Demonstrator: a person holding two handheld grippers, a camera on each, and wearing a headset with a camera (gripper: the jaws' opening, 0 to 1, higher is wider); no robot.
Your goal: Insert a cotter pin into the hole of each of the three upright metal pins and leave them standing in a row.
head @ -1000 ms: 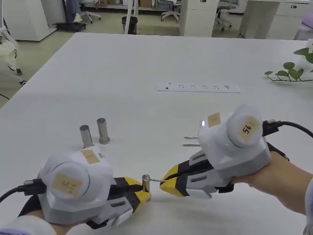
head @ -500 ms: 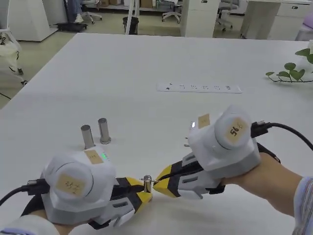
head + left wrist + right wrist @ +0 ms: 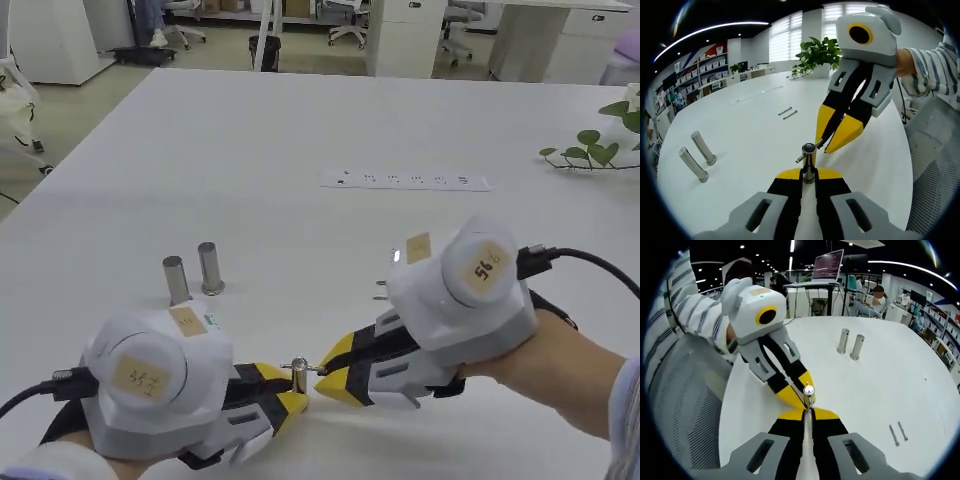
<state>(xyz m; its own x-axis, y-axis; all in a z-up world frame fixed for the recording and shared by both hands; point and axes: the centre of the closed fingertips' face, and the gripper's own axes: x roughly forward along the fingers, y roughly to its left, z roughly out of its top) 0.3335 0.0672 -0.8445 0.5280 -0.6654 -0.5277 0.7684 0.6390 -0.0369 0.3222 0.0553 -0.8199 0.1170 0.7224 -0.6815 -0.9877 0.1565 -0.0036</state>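
Observation:
A short metal pin (image 3: 808, 164) stands upright between the yellow jaws of my left gripper (image 3: 808, 176), which is shut on it near the table's front edge. From the right, my right gripper (image 3: 326, 374) is shut on a thin cotter pin (image 3: 801, 158). The cotter pin's tip pokes out of the far side of the hole near the top of the metal pin (image 3: 299, 373). In the right gripper view the metal pin's head (image 3: 809, 389) sits just past my own jaw tips, with the left gripper (image 3: 781, 376) behind it. Two more metal pins (image 3: 177, 279) (image 3: 209, 267) stand side by side to the left.
Two loose cotter pins (image 3: 786, 112) lie on the white table (image 3: 300, 130), partly hidden behind the right gripper in the head view. A white power strip (image 3: 405, 180) lies further back. Plant leaves (image 3: 598, 145) reach in at the far right edge.
My right gripper has moved left up to the held metal pin, and the cotter pin now reaches through its hole. The left gripper has stayed in place.

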